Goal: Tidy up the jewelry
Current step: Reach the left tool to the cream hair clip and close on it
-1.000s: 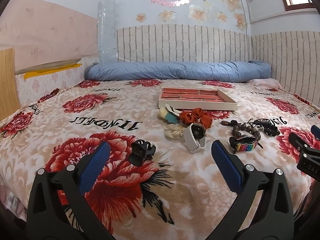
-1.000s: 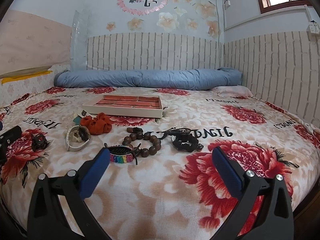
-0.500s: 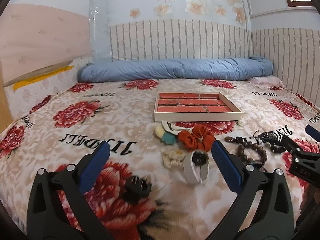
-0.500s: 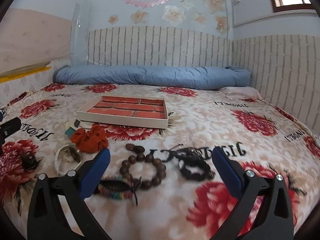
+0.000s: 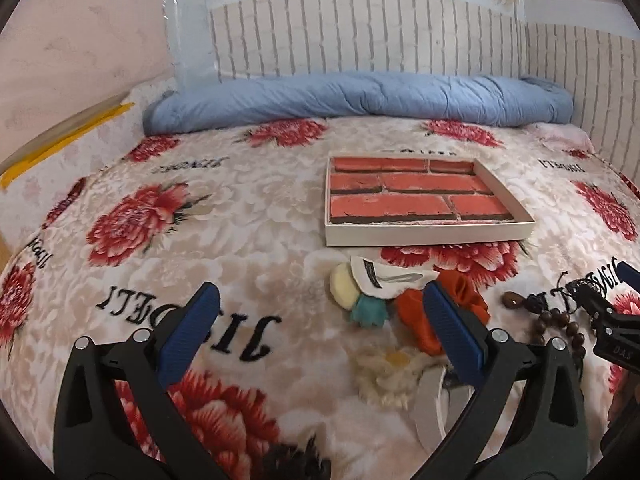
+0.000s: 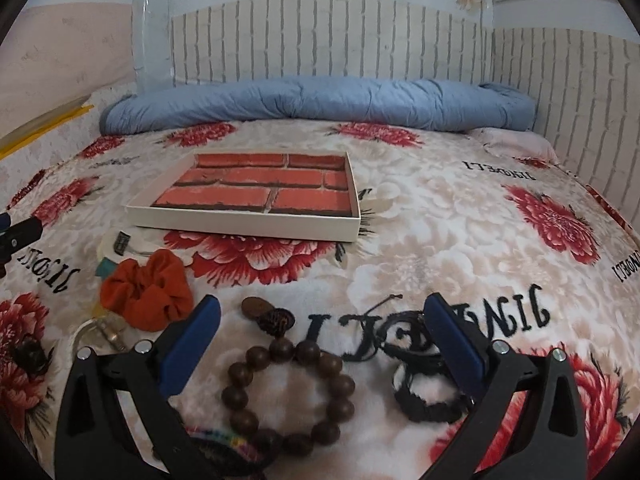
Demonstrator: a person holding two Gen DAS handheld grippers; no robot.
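Two grippers over the bed [image 5: 248,216], both with fingers spread wide and nothing between them.

Landmark: tray [image 6: 248,222] – shallow, white rim, brick-print floor, lying flat mid-bed with nothing in it. Rolled blue duvet [image 6: 320,100] lies behind it, against the headboard wall.

Left gripper [image 5: 320,328] sits in front of the tray, off its left front corner, low over the blanket. Just in front of the tray: a white card [image 5: 384,276] touching a pale yellow puff [image 5: 342,286] and a teal clip [image 5: 366,310]. Orange scrunchie [image 5: 416,320] is right of those, partly behind the left gripper's right finger [image 5: 452,336]. Nearer the camera – a fuzzy cream hair tie [image 5: 384,376] and a white band [image 5: 428,404], half hidden by that same finger. The right gripper's tip shows at the right edge of the left wrist view.

Right gripper [image 6: 320,336] is in front of the tray's right front corner. Wooden bead bracelet [image 6: 288,396] lies directly under the gap between its fingers, bead tail pointing toward the tray. Black braided bracelet [image 6: 428,396] is beside it on the right, partly behind the right finger [image 6: 452,336]. Rainbow bracelet [image 6: 224,440] touches the bead bracelet at its near left, mostly hidden by the left finger. All jewelry is on the blanket, outside the tray.
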